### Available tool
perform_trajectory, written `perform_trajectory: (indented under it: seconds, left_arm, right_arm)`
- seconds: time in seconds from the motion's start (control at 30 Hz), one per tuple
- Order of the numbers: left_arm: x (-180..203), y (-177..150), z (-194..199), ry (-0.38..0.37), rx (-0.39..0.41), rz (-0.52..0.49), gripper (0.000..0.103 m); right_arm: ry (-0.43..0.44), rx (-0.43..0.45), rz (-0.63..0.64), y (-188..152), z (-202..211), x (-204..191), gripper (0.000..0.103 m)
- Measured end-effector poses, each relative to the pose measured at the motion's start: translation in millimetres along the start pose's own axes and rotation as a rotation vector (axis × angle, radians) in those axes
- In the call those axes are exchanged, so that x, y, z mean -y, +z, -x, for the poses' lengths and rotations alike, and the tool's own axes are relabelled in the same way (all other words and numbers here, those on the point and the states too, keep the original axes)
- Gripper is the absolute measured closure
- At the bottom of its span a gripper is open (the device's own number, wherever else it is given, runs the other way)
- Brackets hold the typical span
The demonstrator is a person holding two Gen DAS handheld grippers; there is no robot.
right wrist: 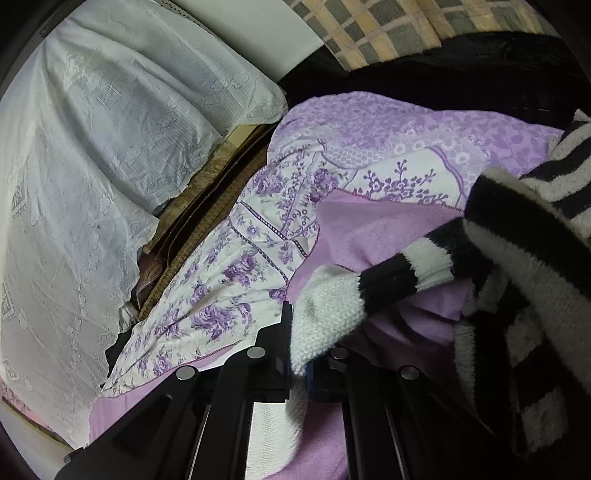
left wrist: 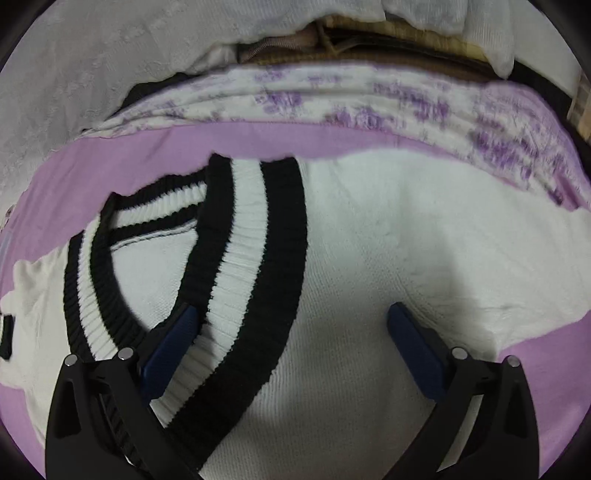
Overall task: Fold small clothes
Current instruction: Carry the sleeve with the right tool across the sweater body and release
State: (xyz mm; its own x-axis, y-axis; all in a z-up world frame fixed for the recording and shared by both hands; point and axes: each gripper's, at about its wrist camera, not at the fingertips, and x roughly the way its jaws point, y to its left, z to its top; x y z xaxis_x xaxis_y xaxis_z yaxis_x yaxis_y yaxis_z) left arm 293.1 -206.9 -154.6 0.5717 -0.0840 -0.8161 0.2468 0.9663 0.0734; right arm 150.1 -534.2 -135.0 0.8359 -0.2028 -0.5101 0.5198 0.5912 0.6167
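Note:
A white knit sweater (left wrist: 369, 258) with black-and-white striped ribbed trim (left wrist: 255, 240) lies spread on a pink sheet (left wrist: 147, 147). My left gripper (left wrist: 291, 314) is open just above it; its left blue pad (left wrist: 173, 339) rests at the V-neck trim, its right pad (left wrist: 413, 343) over plain white knit. My right gripper (right wrist: 301, 332) is shut on a white knit part of the sweater (right wrist: 325, 314), lifted off the sheet; the striped cuff (right wrist: 406, 273) stretches to the right toward bunched striped trim (right wrist: 517, 258).
A purple floral quilt (right wrist: 258, 229) lies bunched along the pink sheet's (right wrist: 369, 229) far side; it also shows in the left wrist view (left wrist: 369, 107). White lace covers (right wrist: 92, 147) drape over furniture behind. A checkered cushion (right wrist: 388, 29) and dark fabric (right wrist: 443, 74) sit at the back.

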Motion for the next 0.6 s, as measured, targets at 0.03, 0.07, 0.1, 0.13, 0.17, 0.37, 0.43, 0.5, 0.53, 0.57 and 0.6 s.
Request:
perform_trajectory:
  seconds: [0.03, 0.07, 0.1, 0.13, 0.17, 0.37, 0.43, 0.5, 0.53, 0.57, 0.6]
  left_arm:
    - [1, 0, 0, 0.003, -0.003, -0.011, 0.004]
    - [1, 0, 0, -0.002, -0.005, -0.01, 0.004]
    - [-1, 1, 2, -0.012, -0.009, -0.006, 0.004]
    - [-5, 1, 6, -0.035, -0.014, -0.001, 0.004]
    - [-8, -1, 9, -0.048, -0.017, 0.003, 0.004]
    - [-38, -2, 24, -0.039, -0.013, 0.055, 0.004]
    - [-48, 0, 26, -0.056, -0.014, 0.088, 0.004]
    - [-52, 5, 31, -0.088, -0.005, 0.108, 0.004]
    - [-52, 7, 33, -0.098, 0.005, 0.113, 0.004]
    - [-52, 9, 35, -0.107, 0.015, 0.115, 0.004]
    - [-51, 9, 38, -0.117, 0.023, 0.114, 0.004]
  right_arm:
    - [0.005, 0.007, 0.018, -1, 4, -3, 0.097]
    - [0.008, 0.014, 0.039, -2, 6, -9, 0.097]
    - [0.015, 0.024, 0.066, -4, 12, -15, 0.097]
    - [0.027, 0.036, 0.099, -6, 18, -24, 0.097]
    - [0.039, 0.043, 0.124, -8, 23, -31, 0.097]
    - [0.12, 0.037, 0.236, -26, 45, -75, 0.097]
    - [0.15, 0.021, 0.269, -35, 51, -90, 0.097]
    - [0.18, 0.009, 0.301, -45, 58, -105, 0.097]
    - [0.197, 0.005, 0.32, -51, 63, -113, 0.097]
    - [0.209, 0.001, 0.335, -56, 66, -120, 0.097]
    - [0.221, -0.004, 0.348, -61, 68, -126, 0.097]
